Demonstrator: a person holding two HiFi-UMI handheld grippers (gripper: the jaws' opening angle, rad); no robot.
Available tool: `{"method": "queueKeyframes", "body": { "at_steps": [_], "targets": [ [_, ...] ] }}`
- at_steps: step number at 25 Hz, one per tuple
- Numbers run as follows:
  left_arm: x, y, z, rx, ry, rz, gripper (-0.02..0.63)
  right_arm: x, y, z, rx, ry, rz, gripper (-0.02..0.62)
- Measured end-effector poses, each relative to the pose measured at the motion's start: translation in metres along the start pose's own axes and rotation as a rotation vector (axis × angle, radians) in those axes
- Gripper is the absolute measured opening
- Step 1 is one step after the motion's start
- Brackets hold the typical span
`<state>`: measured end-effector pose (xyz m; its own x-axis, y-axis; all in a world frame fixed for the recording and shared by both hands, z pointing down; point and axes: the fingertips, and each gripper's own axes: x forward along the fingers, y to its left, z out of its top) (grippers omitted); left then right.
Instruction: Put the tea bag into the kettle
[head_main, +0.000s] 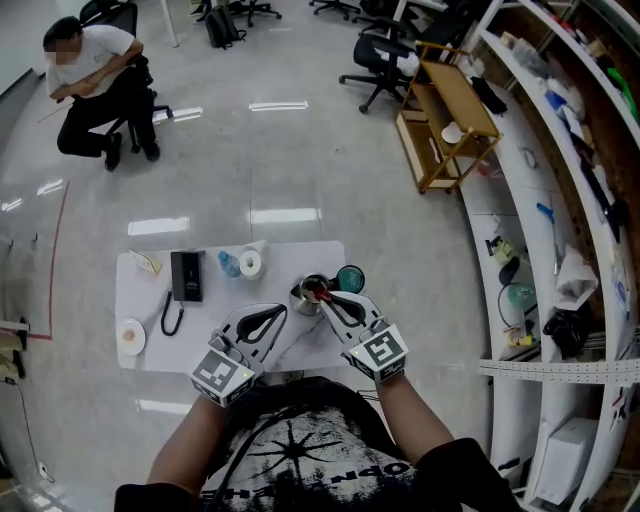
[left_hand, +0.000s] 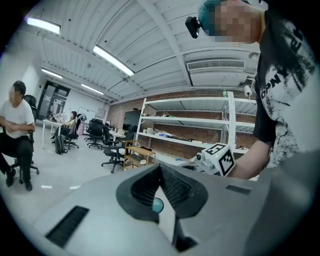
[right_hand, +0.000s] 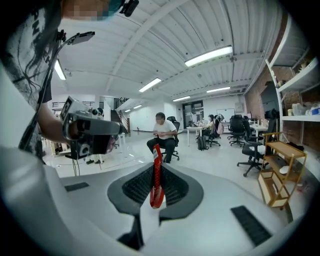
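Right gripper (head_main: 326, 300) clamps a red tea bag (right_hand: 156, 176) at the mouth of the open kettle (head_main: 301, 296). A teal lid (head_main: 351, 278) lies just beside. Left gripper (head_main: 279, 313) is closed and empty, near the kettle.

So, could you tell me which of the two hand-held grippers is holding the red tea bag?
The right hand-held gripper: its jaws pinch the red tea bag, while the left hand-held gripper holds nothing.

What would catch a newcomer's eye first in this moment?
The red tea bag pinched in the right gripper, held at the open metal kettle on the white table. Beside it is the left gripper, shut and empty; a person sits far across the floor.
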<state>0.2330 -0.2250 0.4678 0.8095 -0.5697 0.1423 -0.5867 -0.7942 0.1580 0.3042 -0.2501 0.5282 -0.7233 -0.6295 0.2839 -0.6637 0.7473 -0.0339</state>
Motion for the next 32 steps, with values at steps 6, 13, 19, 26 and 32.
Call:
{"method": "queueKeyframes", "body": {
  "at_steps": [6, 13, 19, 26, 32],
  "targets": [
    [0.001, 0.008, 0.005, -0.013, -0.004, 0.026, 0.006, 0.042, -0.020, -0.084, 0.043, 0.245, -0.004, 0.041],
    [-0.005, 0.017, 0.012, 0.017, 0.018, 0.095, 0.006, 0.089, -0.042, -0.205, 0.087, 0.602, 0.025, 0.041],
    [-0.012, 0.029, 0.012, 0.002, 0.025, 0.139, 0.006, 0.107, -0.053, -0.258, 0.085, 0.782, 0.031, 0.041],
    [-0.027, 0.043, 0.015, 0.010, 0.036, 0.205, 0.006, 0.116, -0.061, -0.277, 0.086, 0.853, 0.009, 0.041],
    [-0.040, 0.050, 0.006, 0.006, 0.057, 0.239, 0.006, 0.128, -0.057, -0.290, 0.132, 0.879, -0.021, 0.041]
  ]
}}
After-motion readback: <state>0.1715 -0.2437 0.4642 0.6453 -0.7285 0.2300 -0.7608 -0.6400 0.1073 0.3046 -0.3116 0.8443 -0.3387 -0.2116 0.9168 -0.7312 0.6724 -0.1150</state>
